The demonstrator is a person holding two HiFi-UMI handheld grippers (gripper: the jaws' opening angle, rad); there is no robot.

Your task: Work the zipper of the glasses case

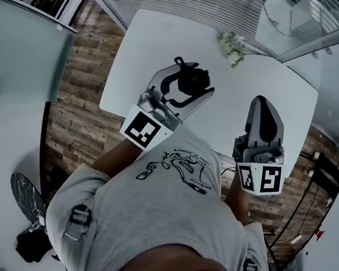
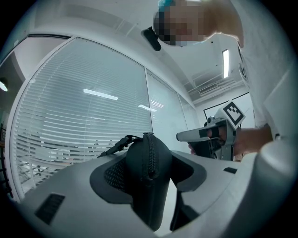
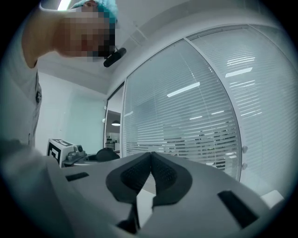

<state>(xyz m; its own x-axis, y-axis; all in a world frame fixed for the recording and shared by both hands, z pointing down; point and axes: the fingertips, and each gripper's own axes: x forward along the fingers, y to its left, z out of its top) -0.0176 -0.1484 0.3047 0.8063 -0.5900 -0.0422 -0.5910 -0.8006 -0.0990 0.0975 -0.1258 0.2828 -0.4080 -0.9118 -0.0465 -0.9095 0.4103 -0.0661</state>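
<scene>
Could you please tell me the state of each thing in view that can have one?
glasses case: closed, clamped in the left gripper.
zipper: zipped shut along the stretch that shows.
left gripper: jaws shut on the glasses case.
right gripper: jaws shut, nothing between them.

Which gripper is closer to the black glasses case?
Left. The left gripper is clamped on the glasses case; the right gripper, shut and empty, hangs apart to its right.

The glasses case (image 2: 147, 173) looks like black matt cloth; the table (image 1: 147, 46) is white and smooth; the floor (image 1: 79, 117) shows rough wood planks
</scene>
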